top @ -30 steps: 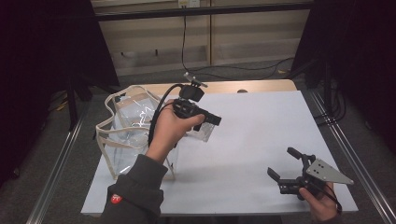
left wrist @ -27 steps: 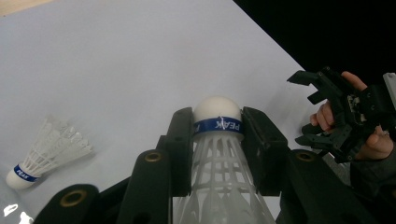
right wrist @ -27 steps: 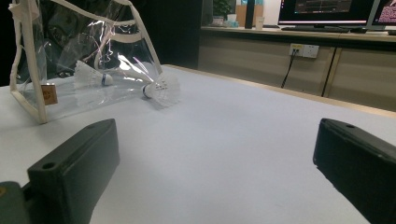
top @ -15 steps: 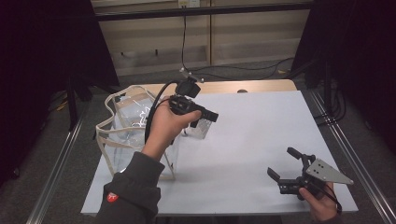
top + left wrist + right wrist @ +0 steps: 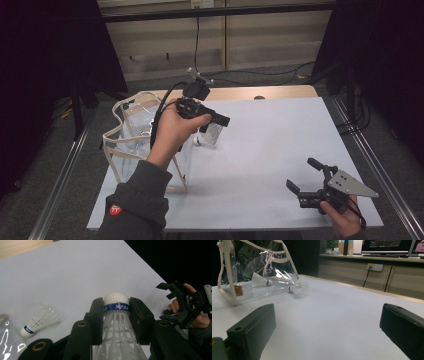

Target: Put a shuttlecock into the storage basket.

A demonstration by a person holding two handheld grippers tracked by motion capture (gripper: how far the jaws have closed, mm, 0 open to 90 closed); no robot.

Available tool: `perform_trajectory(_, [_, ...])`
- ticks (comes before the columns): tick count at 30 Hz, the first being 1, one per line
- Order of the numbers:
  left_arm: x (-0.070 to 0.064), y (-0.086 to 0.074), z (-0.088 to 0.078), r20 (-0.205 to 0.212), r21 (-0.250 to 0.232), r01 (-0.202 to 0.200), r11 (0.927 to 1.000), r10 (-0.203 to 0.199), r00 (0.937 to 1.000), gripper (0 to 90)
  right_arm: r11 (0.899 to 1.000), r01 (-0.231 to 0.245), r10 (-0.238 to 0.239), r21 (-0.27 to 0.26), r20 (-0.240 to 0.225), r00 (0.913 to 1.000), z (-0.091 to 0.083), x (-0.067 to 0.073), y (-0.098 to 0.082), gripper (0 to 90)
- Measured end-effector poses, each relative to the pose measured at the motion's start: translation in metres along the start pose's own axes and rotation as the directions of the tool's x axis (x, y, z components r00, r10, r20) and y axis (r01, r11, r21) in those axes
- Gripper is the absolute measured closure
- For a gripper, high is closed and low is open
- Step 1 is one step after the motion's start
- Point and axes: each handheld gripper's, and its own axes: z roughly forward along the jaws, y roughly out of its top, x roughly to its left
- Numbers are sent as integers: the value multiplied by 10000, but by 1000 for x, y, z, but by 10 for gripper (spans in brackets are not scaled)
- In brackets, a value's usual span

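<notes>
left gripper fingers: clamped on shuttlecock, cork tip poking past | right gripper fingers: apart, nothing between

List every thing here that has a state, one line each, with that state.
Left gripper: shut on the held shuttlecock, raised above the table.
Held shuttlecock: clamped, cork tip pointing out past the jaws.
Right gripper: open, nothing between its jaws.
Second shuttlecock: lying on its side on the table.
Clear bag: standing, top open.

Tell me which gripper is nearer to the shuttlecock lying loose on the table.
Left. The left gripper hangs just above the loose shuttlecock by the clear bag, itself holding another shuttlecock. The right gripper sits far off at the table's near right corner.
</notes>
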Motion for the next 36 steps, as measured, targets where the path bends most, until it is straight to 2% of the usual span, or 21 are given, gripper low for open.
perform_trajectory(20, [8, 4, -19, -279, -206, 169, 9996, -175, 9995, 654, 10000, -7, 7, -19, -8, 10000, 0, 0, 0, 3])
perform_trajectory(36, [13, 7, -29, -472, -251, 253, 9994, -265, 9985, 654, 10000, -70, 70, -46, 4, 10000, 0, 0, 0, 3])
